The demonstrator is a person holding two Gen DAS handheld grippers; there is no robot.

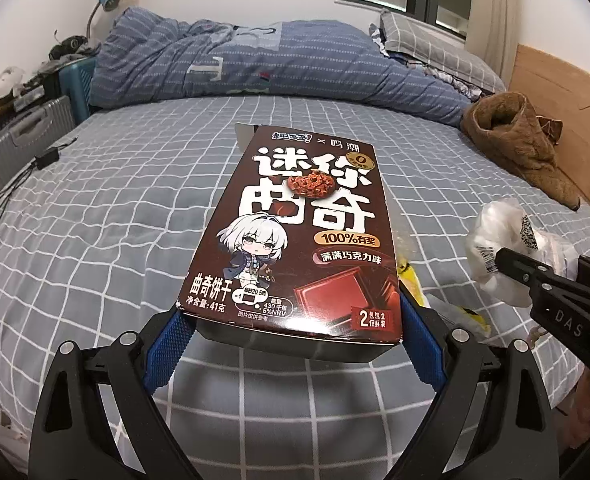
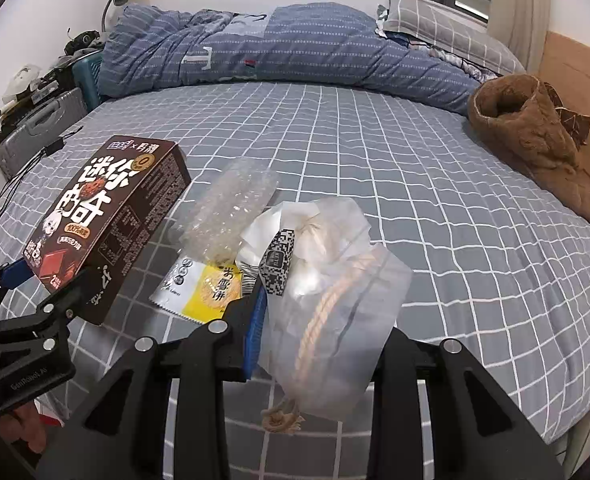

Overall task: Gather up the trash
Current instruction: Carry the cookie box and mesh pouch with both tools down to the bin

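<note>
My left gripper (image 1: 293,332) is shut on a dark brown cookie box (image 1: 299,236), held by its near end above the bed; the box also shows in the right wrist view (image 2: 107,224). My right gripper (image 2: 319,320) is shut on a translucent plastic bag (image 2: 335,300) with a QR-code tag and a beige cord inside; the bag also shows in the left wrist view (image 1: 507,240). On the bed lie a yellow-and-white snack wrapper (image 2: 203,286) and a piece of bubble wrap (image 2: 231,208), between the two grippers.
The bed (image 2: 415,184) has a grey-blue checked sheet. A rolled blue quilt (image 2: 279,52) lies along the far side. A brown fleece garment (image 2: 535,136) sits at the right by the wooden headboard. A suitcase (image 2: 35,132) and cables are at the left edge.
</note>
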